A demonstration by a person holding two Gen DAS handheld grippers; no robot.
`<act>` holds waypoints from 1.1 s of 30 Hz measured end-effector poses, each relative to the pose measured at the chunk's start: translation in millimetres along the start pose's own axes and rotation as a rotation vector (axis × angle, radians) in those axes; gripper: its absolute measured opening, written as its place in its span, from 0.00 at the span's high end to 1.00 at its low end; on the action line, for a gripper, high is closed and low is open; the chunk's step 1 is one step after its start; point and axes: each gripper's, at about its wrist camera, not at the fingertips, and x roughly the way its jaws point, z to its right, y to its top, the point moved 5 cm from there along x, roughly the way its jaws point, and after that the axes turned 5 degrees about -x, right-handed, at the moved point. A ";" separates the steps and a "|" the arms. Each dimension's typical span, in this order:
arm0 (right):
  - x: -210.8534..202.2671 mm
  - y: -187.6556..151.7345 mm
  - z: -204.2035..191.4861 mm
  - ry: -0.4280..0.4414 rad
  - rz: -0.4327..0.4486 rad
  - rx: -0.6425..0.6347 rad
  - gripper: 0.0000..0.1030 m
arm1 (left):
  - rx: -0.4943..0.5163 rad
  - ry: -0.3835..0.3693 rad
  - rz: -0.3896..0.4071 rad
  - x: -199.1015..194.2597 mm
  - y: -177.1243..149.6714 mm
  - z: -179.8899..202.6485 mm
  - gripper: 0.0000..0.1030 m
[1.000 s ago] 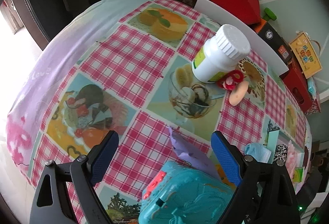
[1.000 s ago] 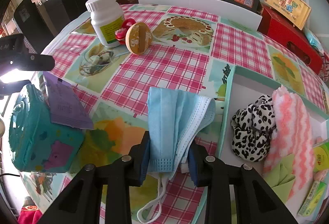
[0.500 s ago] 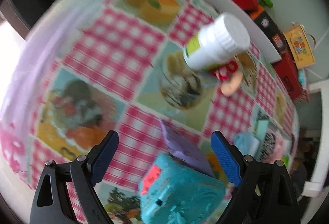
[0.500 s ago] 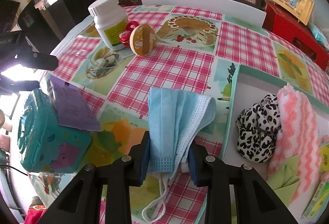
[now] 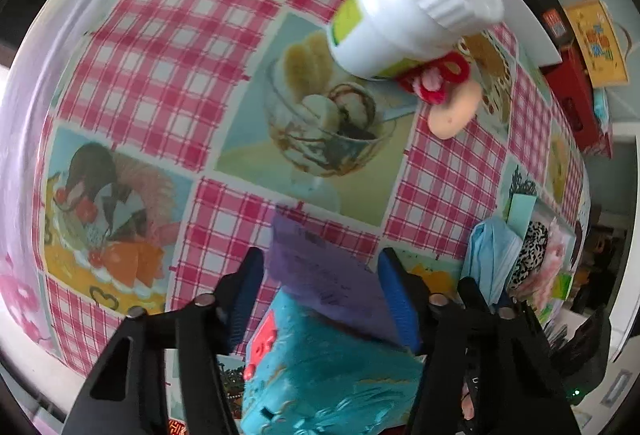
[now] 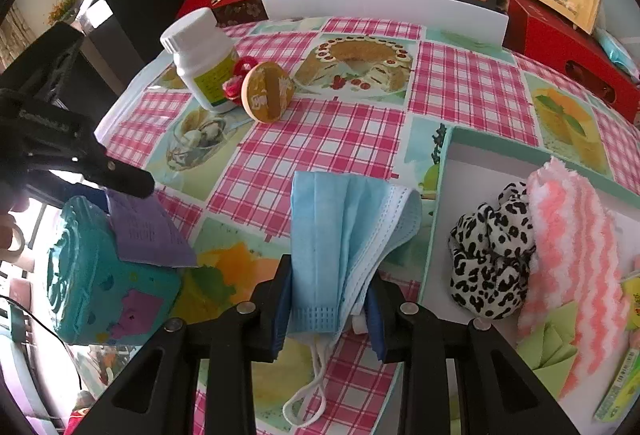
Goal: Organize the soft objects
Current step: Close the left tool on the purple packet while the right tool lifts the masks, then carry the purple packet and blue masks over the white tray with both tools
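Note:
My right gripper (image 6: 327,309) is shut on a folded blue face mask (image 6: 340,235) and holds it above the checked tablecloth, just left of a teal-rimmed tray (image 6: 442,171). The tray holds a leopard-print cloth (image 6: 492,251) and a pink fluffy cloth (image 6: 572,239). My left gripper (image 5: 320,291) is open, its blue pads on either side of a purple cloth (image 5: 328,275) draped over a teal toy box (image 5: 332,375). The purple cloth (image 6: 144,231) and the left gripper (image 6: 132,183) also show in the right wrist view. The mask (image 5: 492,255) shows in the left wrist view.
A white pill bottle (image 6: 202,61) stands at the far left with a red flower clip (image 6: 236,83) and a round tan disc (image 6: 268,91) beside it. A white board (image 6: 384,11) edges the table's back, with red boxes behind it. Green paper (image 6: 548,347) lies in the tray.
My left gripper has moved forward and lower, and its jaws have narrowed around the purple cloth. My right gripper still holds the mask and has drifted slightly.

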 end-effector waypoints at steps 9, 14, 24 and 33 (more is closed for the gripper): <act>-3.8 1.7 3.5 0.005 0.008 0.019 0.67 | 0.057 0.030 -0.010 16.8 4.2 32.0 0.83; -9.3 3.7 7.8 0.010 0.022 0.037 0.67 | 0.072 0.001 0.027 17.7 11.8 74.7 0.88; -37.3 12.9 19.3 0.025 0.103 0.080 0.67 | 0.069 -0.187 0.186 -7.0 -8.1 113.6 0.89; -86.1 25.1 40.2 0.009 0.235 0.127 0.69 | 0.108 -0.375 0.359 -55.6 -36.8 132.4 0.89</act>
